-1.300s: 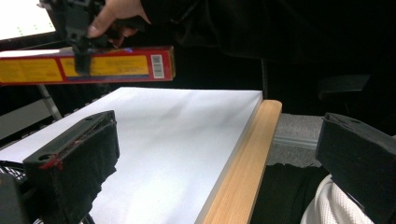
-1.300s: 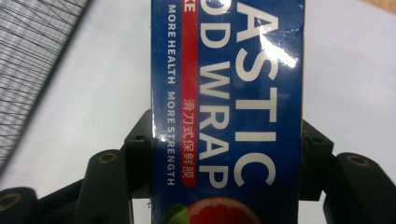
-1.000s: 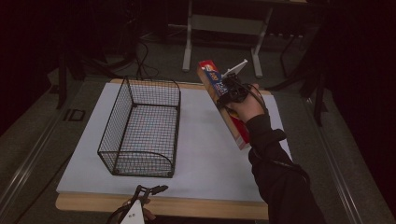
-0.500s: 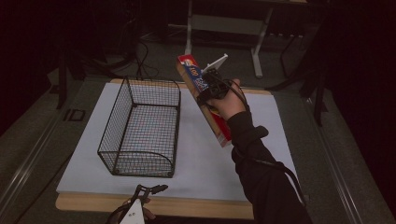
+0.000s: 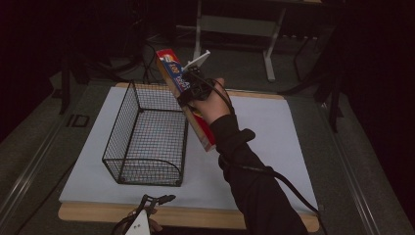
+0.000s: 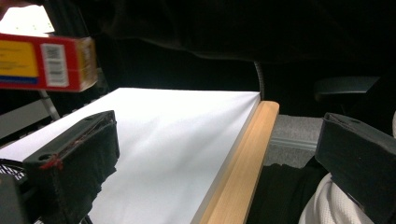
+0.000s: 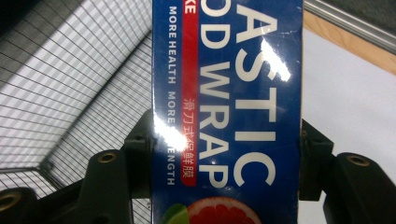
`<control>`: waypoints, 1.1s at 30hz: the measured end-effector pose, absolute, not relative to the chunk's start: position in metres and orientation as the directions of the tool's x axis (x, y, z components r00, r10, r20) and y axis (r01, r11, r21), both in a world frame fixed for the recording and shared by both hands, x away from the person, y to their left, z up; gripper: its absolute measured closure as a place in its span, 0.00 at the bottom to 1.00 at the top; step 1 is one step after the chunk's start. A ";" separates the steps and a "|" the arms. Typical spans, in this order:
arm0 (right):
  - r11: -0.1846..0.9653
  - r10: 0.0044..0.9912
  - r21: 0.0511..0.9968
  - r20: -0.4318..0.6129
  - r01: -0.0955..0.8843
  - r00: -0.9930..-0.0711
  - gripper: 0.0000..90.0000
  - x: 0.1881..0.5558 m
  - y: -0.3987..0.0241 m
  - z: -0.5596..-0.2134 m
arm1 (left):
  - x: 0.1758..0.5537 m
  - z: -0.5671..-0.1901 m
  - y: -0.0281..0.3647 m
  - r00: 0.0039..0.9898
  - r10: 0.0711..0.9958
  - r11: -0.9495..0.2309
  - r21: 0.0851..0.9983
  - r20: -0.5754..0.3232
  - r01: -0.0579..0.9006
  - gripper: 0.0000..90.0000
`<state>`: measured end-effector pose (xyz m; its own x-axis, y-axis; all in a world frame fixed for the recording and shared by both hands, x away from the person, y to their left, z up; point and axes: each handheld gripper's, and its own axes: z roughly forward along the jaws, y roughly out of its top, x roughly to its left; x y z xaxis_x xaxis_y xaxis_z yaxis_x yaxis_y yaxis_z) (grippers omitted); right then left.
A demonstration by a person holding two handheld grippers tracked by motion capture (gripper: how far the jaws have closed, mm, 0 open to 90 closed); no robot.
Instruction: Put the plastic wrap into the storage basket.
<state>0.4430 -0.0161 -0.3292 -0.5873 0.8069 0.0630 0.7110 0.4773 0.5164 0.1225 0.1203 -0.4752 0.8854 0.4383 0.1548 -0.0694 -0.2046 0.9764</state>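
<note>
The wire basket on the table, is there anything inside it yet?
No. In the high view the wire basket holds nothing; the plastic wrap box is clamped in the right gripper beside it.

wire basket [image 5: 147, 134] takes the table's [image 5: 274, 218] left half, plastic wrap box [image 5: 188, 100] held tilted above basket's right rim, blocking entry from that side, right half and near edge of table bare, open passage

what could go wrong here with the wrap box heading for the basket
The right tool grips the long plastic wrap box around its middle, tilted in the air beside the wire basket. Its low end hangs near the rim and may snag on it. The glossy carton could also pivot or slip between the jaws.
</note>
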 end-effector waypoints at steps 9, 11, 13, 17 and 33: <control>0.488 0.782 0.542 0.078 0.685 -0.619 0.44 0.437 0.027 -0.330 | 0.120 -0.475 0.121 0.888 0.432 -0.200 0.977 0.157 -0.076 0.00; 0.487 0.778 0.553 0.076 0.676 -0.624 0.44 0.435 0.035 -0.331 | 0.120 -0.475 0.121 0.887 0.433 -0.202 0.976 0.159 -0.076 0.00; 0.478 0.777 0.568 0.084 0.671 -0.624 0.44 0.433 0.044 -0.332 | 0.120 -0.475 0.121 0.887 0.434 -0.204 0.976 0.160 -0.077 0.00; 0.467 0.775 0.592 0.084 0.656 -0.627 0.44 0.430 0.060 -0.334 | 0.119 -0.475 0.122 0.886 0.435 -0.203 0.976 0.162 -0.078 0.00; 0.432 0.778 0.609 0.120 0.665 -0.617 0.44 0.419 0.091 -0.368 | 0.119 -0.475 0.123 0.892 0.420 -0.215 0.973 0.165 -0.078 0.00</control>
